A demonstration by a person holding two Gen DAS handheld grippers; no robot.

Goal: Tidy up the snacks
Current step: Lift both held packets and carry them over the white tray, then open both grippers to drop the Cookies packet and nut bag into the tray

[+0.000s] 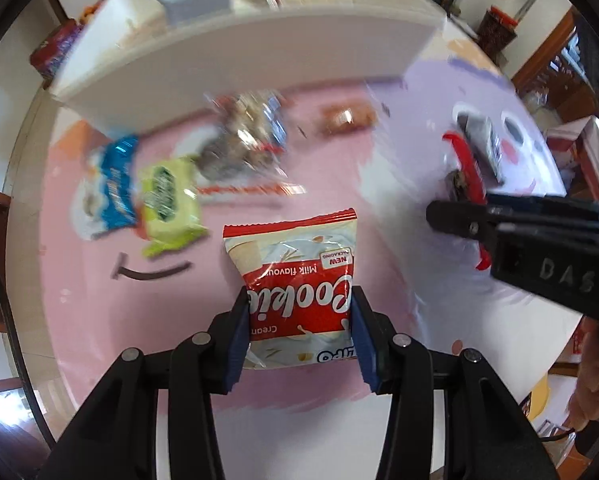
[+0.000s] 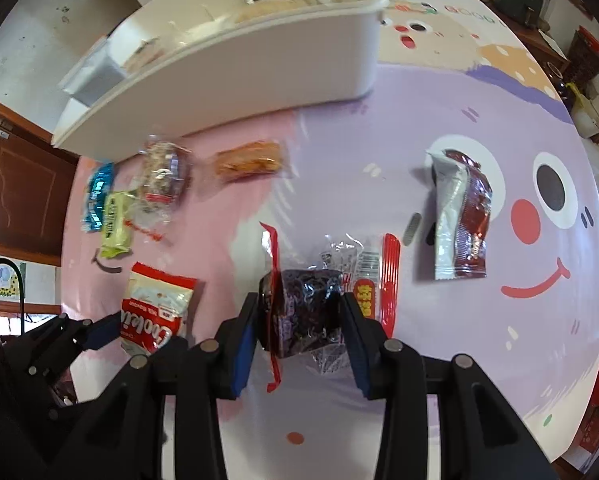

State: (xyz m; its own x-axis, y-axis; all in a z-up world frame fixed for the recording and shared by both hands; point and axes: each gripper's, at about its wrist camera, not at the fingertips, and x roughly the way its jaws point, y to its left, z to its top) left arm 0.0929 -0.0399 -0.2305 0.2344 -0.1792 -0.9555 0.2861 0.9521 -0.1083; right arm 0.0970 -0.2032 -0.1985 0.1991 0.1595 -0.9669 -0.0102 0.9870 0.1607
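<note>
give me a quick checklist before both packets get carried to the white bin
1. Left gripper fingers on the cookie packet: ok, both pads against its sides.
2. Right gripper fingers on the dark clear-wrapped snack: ok, clamped on both sides.
3. White bin has room: cannot tell, some packets already lie inside and part of it is hidden.
4. Path to the bin: not ok, the green packet and the orange snack lie in front of it.
5. The two grippers apart: ok, a clear gap shows.
</note>
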